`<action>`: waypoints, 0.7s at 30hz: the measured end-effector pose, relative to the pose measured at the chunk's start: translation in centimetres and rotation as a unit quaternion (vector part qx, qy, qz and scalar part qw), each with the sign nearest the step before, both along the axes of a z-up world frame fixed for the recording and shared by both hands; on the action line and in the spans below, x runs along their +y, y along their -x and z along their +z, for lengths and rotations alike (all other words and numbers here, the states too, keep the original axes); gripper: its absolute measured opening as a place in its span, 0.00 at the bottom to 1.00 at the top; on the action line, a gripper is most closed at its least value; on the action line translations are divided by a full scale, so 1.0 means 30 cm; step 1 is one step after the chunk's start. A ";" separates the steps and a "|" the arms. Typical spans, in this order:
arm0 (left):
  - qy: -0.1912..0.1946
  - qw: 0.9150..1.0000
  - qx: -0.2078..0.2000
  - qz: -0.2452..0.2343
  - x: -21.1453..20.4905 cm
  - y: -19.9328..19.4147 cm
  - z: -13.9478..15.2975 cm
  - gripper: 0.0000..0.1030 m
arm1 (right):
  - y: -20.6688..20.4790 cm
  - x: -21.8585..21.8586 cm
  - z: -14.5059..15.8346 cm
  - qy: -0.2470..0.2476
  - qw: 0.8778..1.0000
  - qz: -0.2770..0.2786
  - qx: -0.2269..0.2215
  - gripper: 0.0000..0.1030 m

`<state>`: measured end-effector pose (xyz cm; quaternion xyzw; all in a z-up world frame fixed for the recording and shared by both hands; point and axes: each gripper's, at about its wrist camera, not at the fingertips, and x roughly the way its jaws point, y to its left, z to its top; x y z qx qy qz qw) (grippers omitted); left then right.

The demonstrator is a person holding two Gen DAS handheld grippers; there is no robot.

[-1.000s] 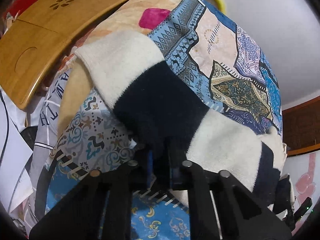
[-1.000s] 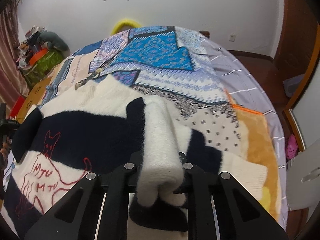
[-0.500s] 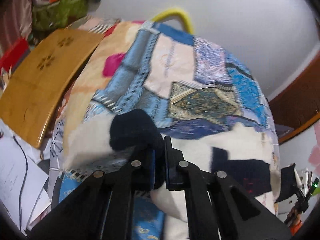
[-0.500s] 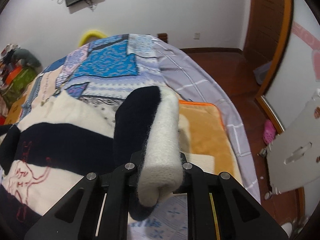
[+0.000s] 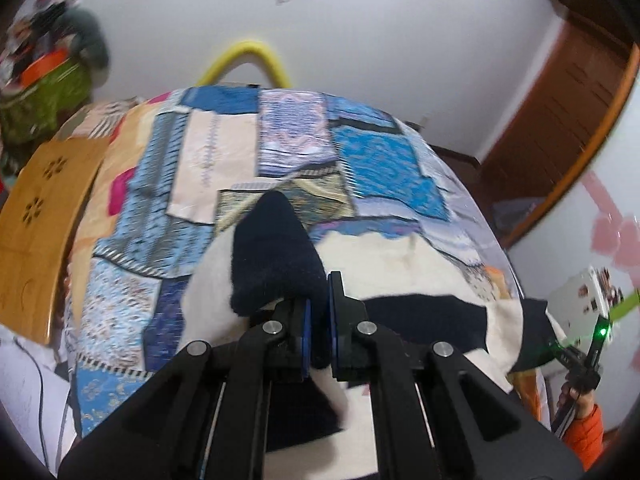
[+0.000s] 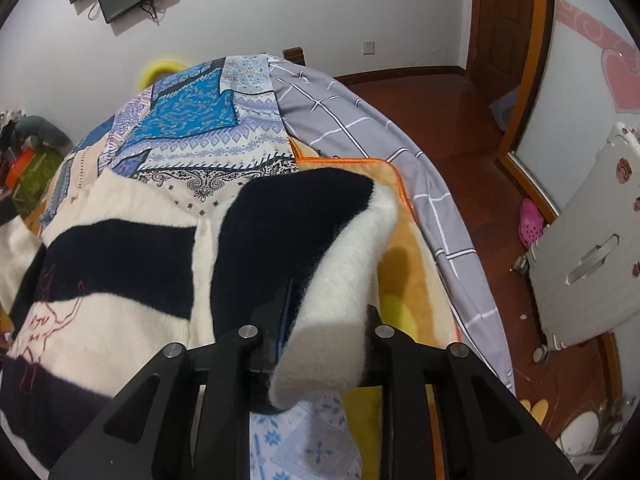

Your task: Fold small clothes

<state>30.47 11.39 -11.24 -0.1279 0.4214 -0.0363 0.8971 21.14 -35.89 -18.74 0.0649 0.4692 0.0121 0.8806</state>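
Observation:
A cream and navy striped sweater (image 6: 112, 264) with red stitched lettering lies on the patchwork bed cover (image 6: 200, 132). My left gripper (image 5: 318, 332) is shut on a navy part of the sweater's sleeve (image 5: 272, 256), lifted above the body of the sweater (image 5: 400, 264). My right gripper (image 6: 324, 332) is shut on the other sleeve (image 6: 320, 240), a thick cream and navy roll held up over the bed's right side. The pads are hidden by the fabric.
A wooden lap table (image 5: 36, 216) lies at the bed's left edge. A yellow blanket (image 6: 404, 264) and a grey checked sheet (image 6: 360, 128) cover the right side. A white plastic stool (image 6: 588, 264) and a pink shoe (image 6: 530, 220) are on the wooden floor. A yellow hoop (image 5: 244, 60) is at the far end.
Both grippers have lifted their sleeves and swung: the left view has turned from the lap table toward the bed's far end, the right one toward the floor on the right.

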 end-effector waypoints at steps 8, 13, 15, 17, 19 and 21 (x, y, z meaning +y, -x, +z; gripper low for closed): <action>-0.008 0.999 0.007 -0.049 -0.199 -0.013 -0.017 0.06 | 0.053 0.001 0.052 0.025 0.999 0.010 -0.019 0.35; -0.008 0.997 0.017 -0.076 -0.282 -0.012 -0.040 0.06 | 0.098 -0.023 0.094 0.023 0.999 0.008 -0.033 0.39; -0.012 0.996 0.022 -0.087 -0.312 -0.006 -0.050 0.06 | 0.108 -0.016 0.113 0.020 0.999 0.014 -0.038 0.39; -0.014 0.995 0.026 -0.095 -0.340 -0.003 -0.059 0.06 | 0.114 0.001 0.132 0.019 0.999 0.021 -0.043 0.39; -0.015 0.994 0.030 -0.102 -0.361 0.005 -0.065 0.06 | 0.118 0.030 0.157 0.018 0.998 0.035 -0.053 0.40; -0.016 0.994 0.030 -0.104 -0.372 0.014 -0.062 0.06 | 0.118 0.063 0.179 0.016 0.997 0.050 -0.062 0.43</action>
